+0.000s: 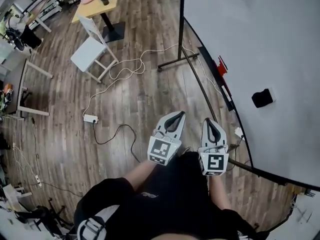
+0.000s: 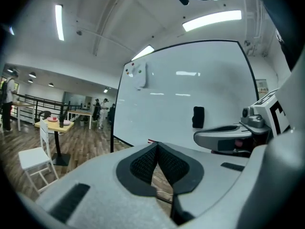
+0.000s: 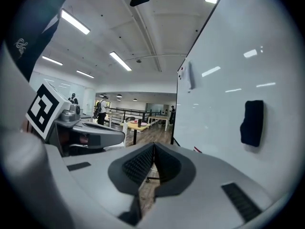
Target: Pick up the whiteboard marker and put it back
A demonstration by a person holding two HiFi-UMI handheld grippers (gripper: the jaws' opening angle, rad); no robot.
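Head view: tray (image 1: pixel 206 58) (on whiteboard (image 1: pixel 265 39)) holds red item (image 1: pixel 221 65)

The whiteboard marker (image 1: pixel 226 93) shows as a slim pale stick. It lies lengthwise on the dark tray (image 1: pixel 207 59) along the lower edge of the whiteboard (image 1: pixel 260 44), at about two o'clock from the head view's centre. Its cap colour is too small to tell.

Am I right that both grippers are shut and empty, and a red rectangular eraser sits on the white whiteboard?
No: the rectangular eraser on the white whiteboard is black, as the right gripper view shows. The left gripper and right gripper are shut and empty.
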